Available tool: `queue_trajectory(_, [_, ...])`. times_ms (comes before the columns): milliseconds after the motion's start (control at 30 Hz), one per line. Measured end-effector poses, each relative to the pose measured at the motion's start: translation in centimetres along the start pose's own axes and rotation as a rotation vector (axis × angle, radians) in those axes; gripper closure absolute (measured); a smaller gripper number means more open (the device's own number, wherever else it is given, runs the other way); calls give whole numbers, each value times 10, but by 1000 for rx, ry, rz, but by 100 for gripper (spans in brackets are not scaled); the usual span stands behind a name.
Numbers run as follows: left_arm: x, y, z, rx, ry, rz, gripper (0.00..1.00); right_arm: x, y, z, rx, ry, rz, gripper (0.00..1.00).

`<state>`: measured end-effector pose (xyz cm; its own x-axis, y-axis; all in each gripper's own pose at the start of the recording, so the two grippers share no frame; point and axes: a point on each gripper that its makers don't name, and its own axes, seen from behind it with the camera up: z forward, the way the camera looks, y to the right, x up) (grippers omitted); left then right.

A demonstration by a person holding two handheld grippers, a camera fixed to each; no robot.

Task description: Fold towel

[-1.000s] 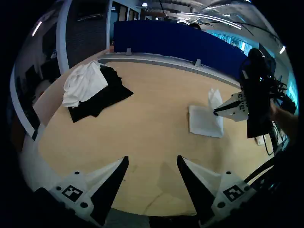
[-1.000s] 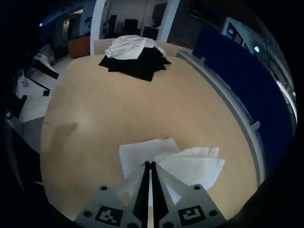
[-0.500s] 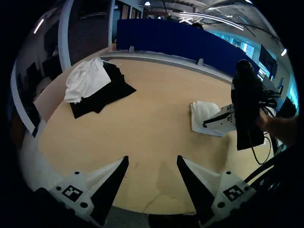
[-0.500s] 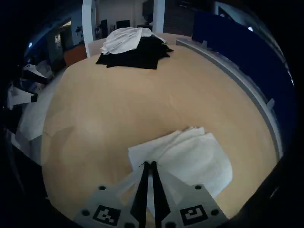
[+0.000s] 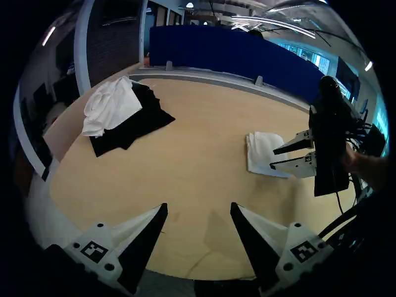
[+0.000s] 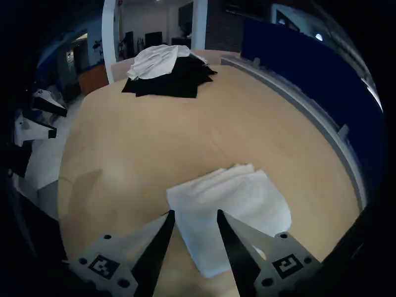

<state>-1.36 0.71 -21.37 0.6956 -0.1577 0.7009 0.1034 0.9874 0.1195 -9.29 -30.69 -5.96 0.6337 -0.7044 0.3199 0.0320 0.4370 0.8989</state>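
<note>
A white towel [image 6: 232, 218] lies folded flat on the wooden table [image 6: 163, 133]; in the left gripper view the towel [image 5: 262, 151] is at the right. My right gripper [image 6: 194, 214] stands open just at the towel's near edge, nothing between its fingers. It appears as the right gripper [image 5: 274, 157] in the left gripper view, held by a hand, jaws apart beside the towel. My left gripper [image 5: 198, 208] is open over bare table near the front edge, far from the towel.
A crumpled white cloth [image 5: 109, 104] rests on a black cloth [image 5: 133, 123] at the table's far left; the same pile [image 6: 168, 74] is at the far side in the right gripper view. A blue partition [image 5: 232, 54] runs behind the table.
My right gripper laid the lifted towel edge down onto the rest, then opened and let go. The towel now lies flat. The left gripper stayed put.
</note>
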Motion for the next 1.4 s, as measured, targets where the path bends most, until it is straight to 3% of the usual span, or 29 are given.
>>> queue_trajectory(500, [1,4,1,-10,1,11,6,-53,8,-33,-88,-51,108,30])
queue_trajectory(800, [1,7,1,-18,1,14,6,-78,12,-37,-114,-86,137,30])
queue_trajectory(1400, [-2,12,5,-28,-6,18,6,-89,12,-25,-119,-85,236,62])
